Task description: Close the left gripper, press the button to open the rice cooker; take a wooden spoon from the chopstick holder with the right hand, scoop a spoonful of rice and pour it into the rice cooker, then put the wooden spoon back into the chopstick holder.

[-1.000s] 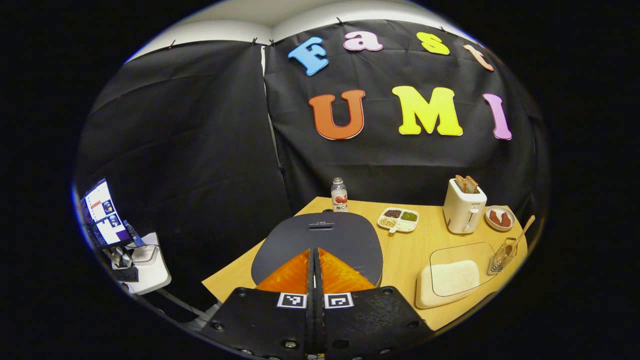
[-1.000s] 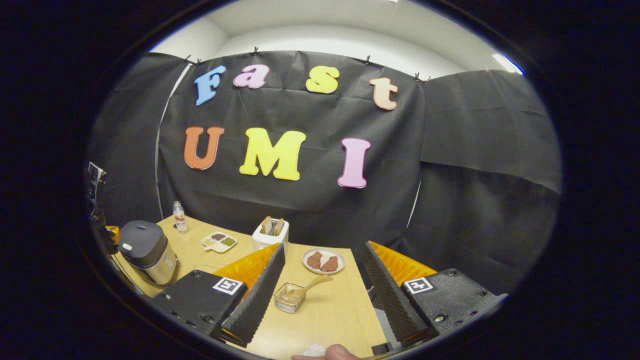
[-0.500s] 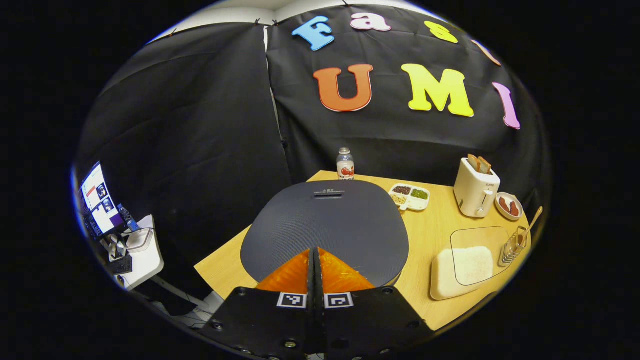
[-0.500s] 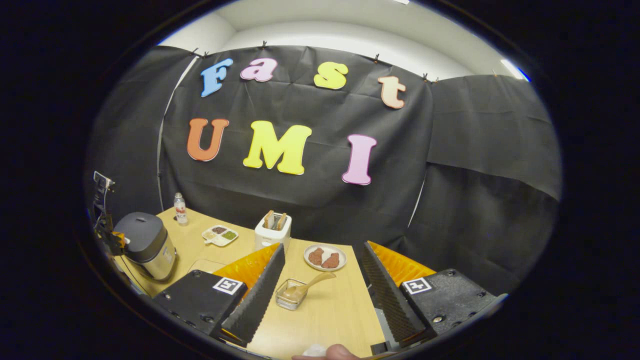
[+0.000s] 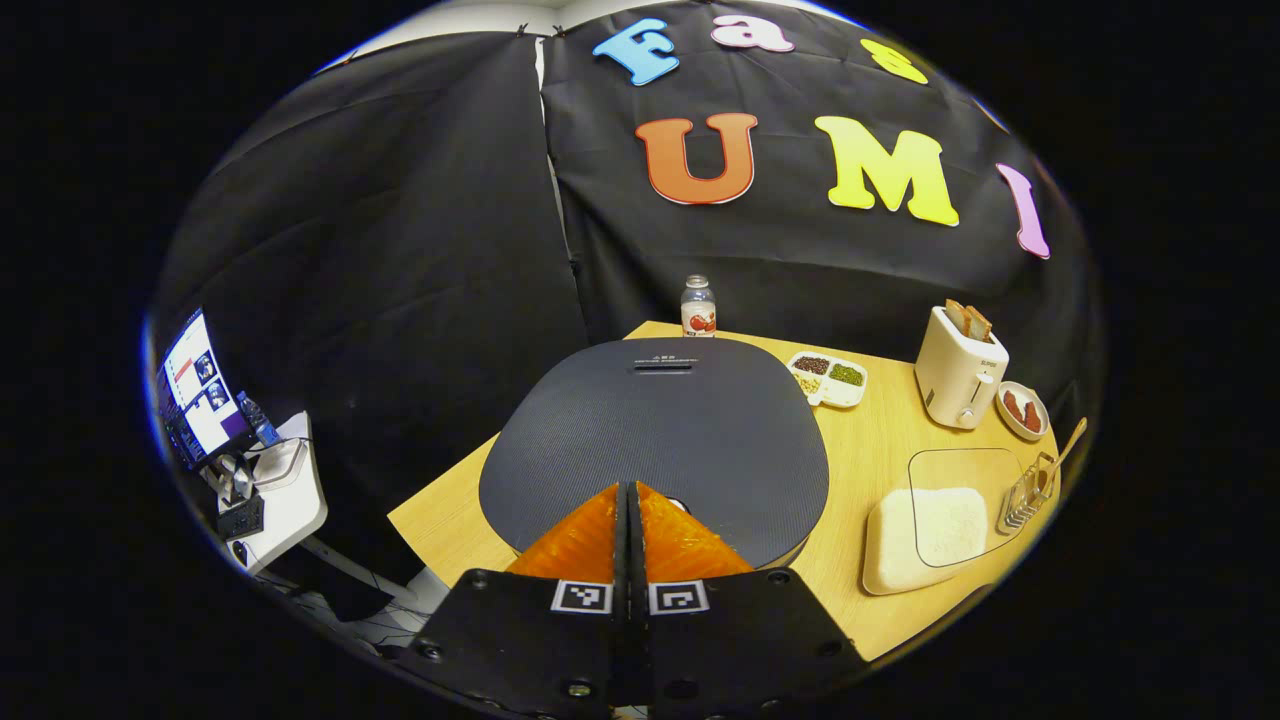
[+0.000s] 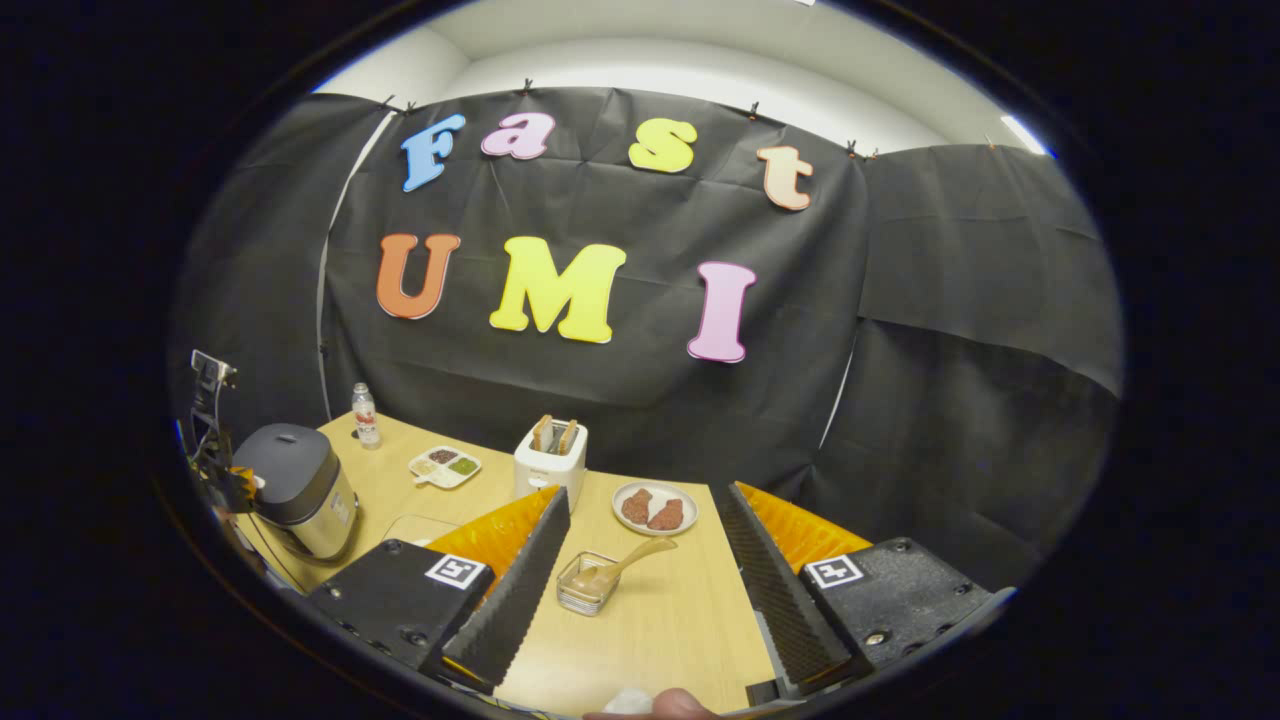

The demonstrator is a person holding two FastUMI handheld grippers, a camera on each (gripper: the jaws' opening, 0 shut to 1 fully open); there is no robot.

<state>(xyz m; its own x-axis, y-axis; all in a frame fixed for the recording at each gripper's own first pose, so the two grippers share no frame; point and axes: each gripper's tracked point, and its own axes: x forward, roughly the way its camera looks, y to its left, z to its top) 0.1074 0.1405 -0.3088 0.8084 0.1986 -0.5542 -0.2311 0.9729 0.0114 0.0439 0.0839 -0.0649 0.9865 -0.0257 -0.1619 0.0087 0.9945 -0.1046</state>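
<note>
Left gripper view: my left gripper (image 5: 628, 492), fingers pressed together, hovered at the rice cooker (image 5: 655, 440) lid; my right gripper (image 6: 640, 520) gaped wide.

left gripper (image 5: 628, 500) showing black screwed body plates, two square tag markers, right gripper (image 6: 640, 530) wearing ridged finger faces, one tag each side

a light wooden bench (image 5: 870, 455) carries the rice cooker (image 5: 655, 440) at its left, a bottle (image 5: 698, 307) at the far edge, a divided snack tray (image 5: 828, 377), a toaster (image 5: 960, 365), a plate (image 5: 1022, 410), a rice container (image 5: 925, 525) and the chopstick holder (image 6: 588, 583) with its wooden spoon (image 6: 630, 562) at the right.
</note>
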